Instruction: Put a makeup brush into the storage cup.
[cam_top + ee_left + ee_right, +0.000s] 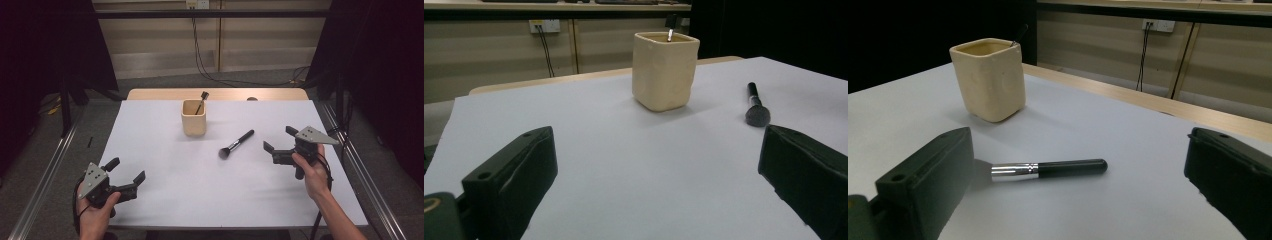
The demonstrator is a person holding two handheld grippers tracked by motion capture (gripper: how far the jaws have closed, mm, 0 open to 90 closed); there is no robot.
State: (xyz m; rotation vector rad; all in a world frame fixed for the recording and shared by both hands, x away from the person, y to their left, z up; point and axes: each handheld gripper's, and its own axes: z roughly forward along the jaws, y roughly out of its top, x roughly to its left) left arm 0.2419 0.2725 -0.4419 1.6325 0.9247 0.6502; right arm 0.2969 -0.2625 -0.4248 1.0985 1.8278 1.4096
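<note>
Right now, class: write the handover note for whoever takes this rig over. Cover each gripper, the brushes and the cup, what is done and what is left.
Left gripper: open, holding nothing, near the table's front left.
Right gripper: open, holding nothing, just right of the loose brush.
Cream cup: upright at the middle back of the white table, with one small brush standing in it.
Loose brush: lying flat between cup and right gripper, bristles toward the person.
Done: one brush in the cup.
Left, probably: pick up the loose brush and put it in the cup.

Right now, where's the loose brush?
In the high view the brush lies flat on the white table, right of centre, between the cup and the open right gripper, bristles toward the person.
</note>
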